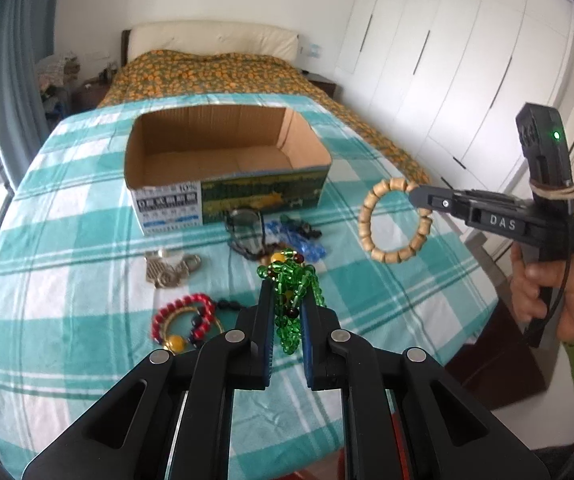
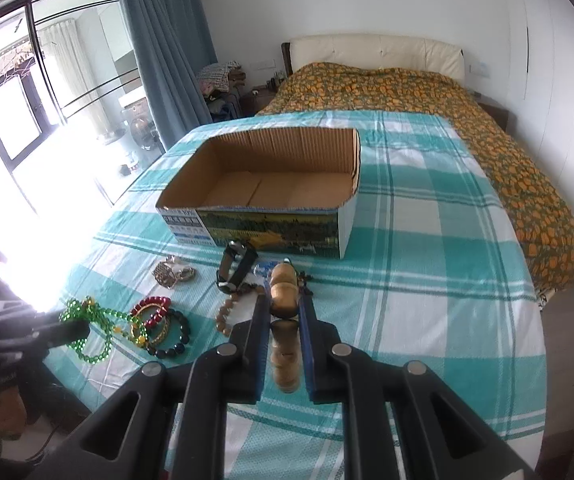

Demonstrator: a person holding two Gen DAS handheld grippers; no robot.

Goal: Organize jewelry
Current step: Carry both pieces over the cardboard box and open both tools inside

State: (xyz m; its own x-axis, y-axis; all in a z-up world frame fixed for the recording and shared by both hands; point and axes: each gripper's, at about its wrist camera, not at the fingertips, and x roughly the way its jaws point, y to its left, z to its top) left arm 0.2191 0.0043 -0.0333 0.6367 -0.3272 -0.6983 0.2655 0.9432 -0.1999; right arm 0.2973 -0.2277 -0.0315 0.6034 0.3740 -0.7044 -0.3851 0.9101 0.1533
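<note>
Wooden bracelet (image 1: 396, 221) hangs upright (ring-face toward left camera) — pinched by right gripper (image 1: 417, 194).

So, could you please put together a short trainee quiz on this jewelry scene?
1. Which item does the left tool hold?
A. red bead bracelet
B. green bead necklace
C. watch

2. True or false: the cardboard box already holds jewelry.

3. Fill in: the right tool is shut on the ______ bracelet.

Key
1. B: the green bead necklace hangs between its fingers, while the red bead bracelet and watch lie on the checked sheet.
2. False: only the box's bare floor shows.
3. Wooden: the wooden bead bracelet hangs from it above the sheet.
</note>
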